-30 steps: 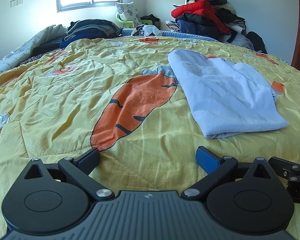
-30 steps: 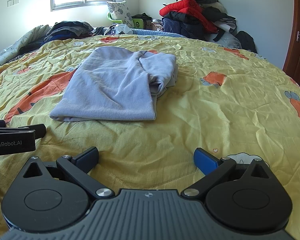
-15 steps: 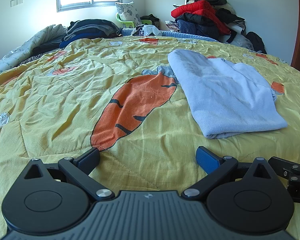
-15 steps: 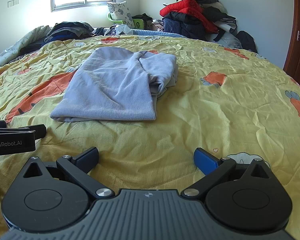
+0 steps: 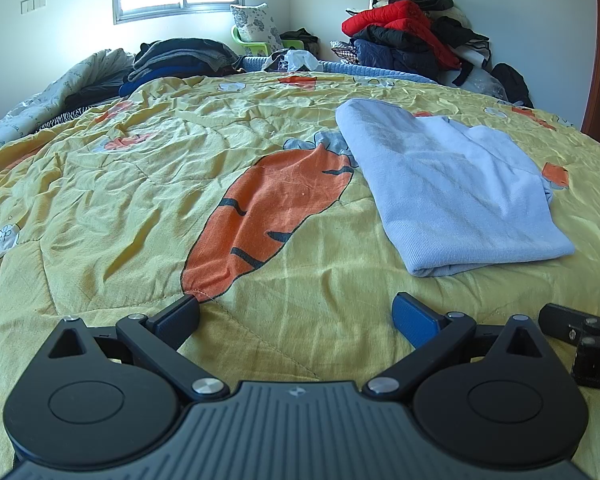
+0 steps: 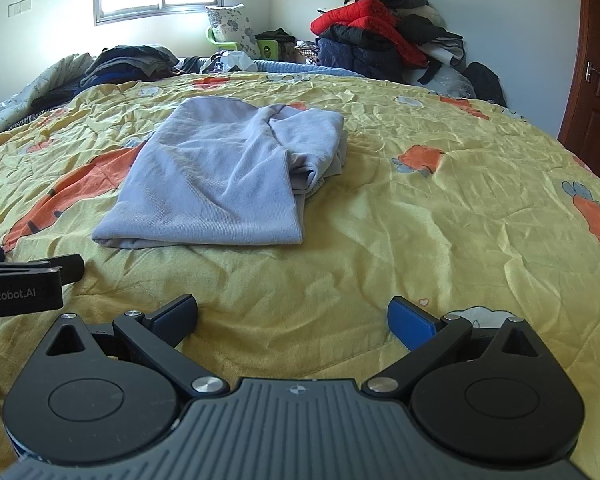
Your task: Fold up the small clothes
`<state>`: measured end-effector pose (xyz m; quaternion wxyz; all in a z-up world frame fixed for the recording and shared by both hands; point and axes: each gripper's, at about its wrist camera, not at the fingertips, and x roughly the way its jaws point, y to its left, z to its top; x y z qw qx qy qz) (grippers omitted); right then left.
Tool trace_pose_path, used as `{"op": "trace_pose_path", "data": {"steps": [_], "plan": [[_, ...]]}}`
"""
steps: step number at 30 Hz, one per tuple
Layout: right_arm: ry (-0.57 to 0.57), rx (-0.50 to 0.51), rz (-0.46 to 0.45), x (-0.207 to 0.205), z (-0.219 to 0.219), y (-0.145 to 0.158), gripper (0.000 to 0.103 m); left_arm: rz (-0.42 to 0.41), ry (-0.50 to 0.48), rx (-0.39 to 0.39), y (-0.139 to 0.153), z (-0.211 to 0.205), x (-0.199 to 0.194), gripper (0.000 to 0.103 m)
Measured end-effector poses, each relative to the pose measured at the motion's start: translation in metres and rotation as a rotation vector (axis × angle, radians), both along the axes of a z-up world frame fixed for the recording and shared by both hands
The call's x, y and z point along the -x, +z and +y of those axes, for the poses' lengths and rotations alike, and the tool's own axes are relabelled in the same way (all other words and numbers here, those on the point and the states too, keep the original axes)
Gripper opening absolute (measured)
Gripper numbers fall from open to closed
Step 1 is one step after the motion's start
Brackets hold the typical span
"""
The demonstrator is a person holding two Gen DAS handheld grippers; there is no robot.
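Observation:
A light blue garment lies folded on the yellow carrot-print bedspread, with a bunched part along its right side. My left gripper is open, empty, low over the bedspread, short of the garment and to its left. My right gripper is likewise open and empty, just in front of the garment's near edge. Each wrist view catches the other gripper at its side edge, the right gripper and the left gripper.
A heap of red, black and dark blue coats is piled at the far right corner. Dark folded clothes and a patterned pillow lie under the window. A brown door stands at the right.
The right gripper has lifted or tilted slightly, so the garment sits a little lower in its view. The left gripper and the garment have not moved.

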<state>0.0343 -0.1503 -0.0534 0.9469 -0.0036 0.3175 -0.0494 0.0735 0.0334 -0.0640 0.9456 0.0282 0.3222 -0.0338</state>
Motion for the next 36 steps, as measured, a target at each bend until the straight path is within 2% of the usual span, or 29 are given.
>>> {"op": "trace_pose_path", "data": {"steps": [3,6,12,17,36], "plan": [[-0.025,0.008,-0.013,-0.0034,-0.0029,0.0014,0.102,0.0,0.0,0.0,-0.0001,-0.0006,0.0,0.103],[-0.028,-0.009,0.012,-0.0075,-0.0072,-0.0015,0.102,0.0,0.0,0.0,-0.0001,-0.0003,0.0,0.103],[-0.025,0.031,0.001,-0.005,-0.0008,-0.0023,0.102,0.0,0.0,0.0,0.0,-0.0009,0.0,0.103],[-0.026,-0.018,0.005,-0.0041,-0.0076,-0.0026,0.102,0.0,0.0,0.0,-0.0001,-0.0009,0.0001,0.103],[-0.025,-0.013,0.006,-0.0045,-0.006,-0.0031,0.102,0.0,0.0,0.0,-0.0001,-0.0005,0.0,0.103]]}}
